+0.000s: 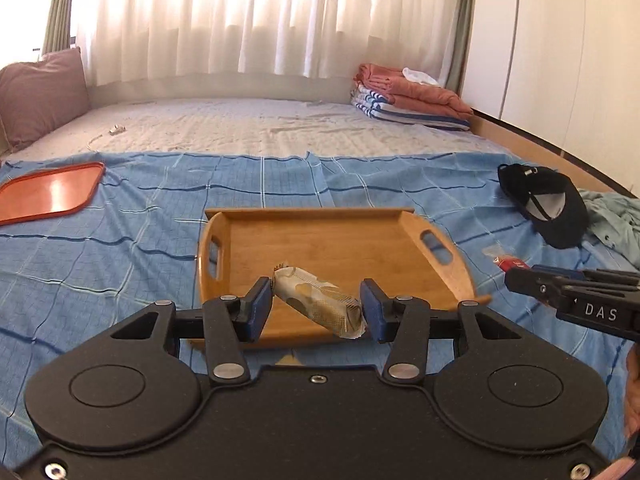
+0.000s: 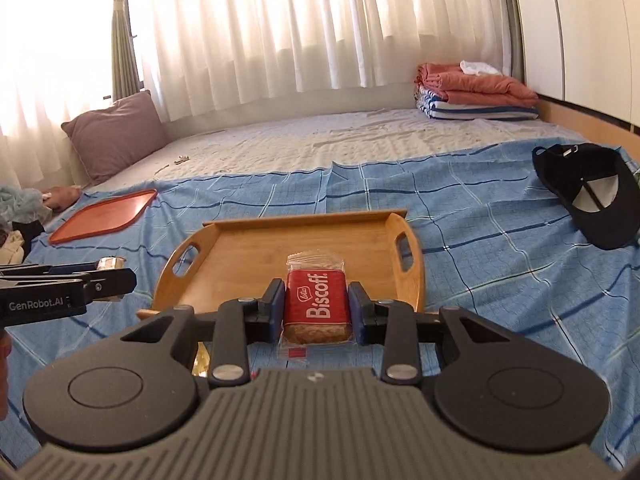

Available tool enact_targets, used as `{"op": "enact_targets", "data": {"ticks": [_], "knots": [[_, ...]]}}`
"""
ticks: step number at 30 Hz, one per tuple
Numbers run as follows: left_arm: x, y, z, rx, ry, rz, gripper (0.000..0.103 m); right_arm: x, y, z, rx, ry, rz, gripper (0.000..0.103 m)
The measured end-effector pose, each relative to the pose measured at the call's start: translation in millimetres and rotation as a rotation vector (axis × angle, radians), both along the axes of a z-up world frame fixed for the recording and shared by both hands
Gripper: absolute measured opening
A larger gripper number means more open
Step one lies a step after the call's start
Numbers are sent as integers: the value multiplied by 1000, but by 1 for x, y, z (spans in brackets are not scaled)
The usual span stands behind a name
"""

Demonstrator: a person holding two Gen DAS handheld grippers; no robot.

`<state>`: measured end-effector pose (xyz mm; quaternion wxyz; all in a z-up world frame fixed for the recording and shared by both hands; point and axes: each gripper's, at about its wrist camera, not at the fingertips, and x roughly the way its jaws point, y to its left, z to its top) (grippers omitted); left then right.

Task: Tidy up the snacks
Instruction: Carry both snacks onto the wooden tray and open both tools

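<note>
Jaws around red Biscoff packet (image 2: 316, 300)

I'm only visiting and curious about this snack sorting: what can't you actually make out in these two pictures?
- Pale snack in the left gripper: print too blurred to read, left wrist view.
- Biscoff packet in the right gripper: its near end is hidden behind the gripper body, right wrist view.
- Wooden tray: near rim covered by both grippers.
- The person: only slivers at the picture edges.
</note>
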<state>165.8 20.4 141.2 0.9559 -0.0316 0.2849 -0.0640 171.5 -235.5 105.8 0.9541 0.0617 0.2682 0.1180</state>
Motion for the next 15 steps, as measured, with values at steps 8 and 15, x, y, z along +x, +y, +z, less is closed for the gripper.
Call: {"op": "enact_targets", "data": {"ticks": [8, 15], "knots": [[85, -2, -20, -44, 107, 43, 46, 65, 1, -6, 44, 82, 1, 39], [131, -10, -62, -37, 169, 72, 46, 112, 6, -38, 55, 185, -17, 39]]}}
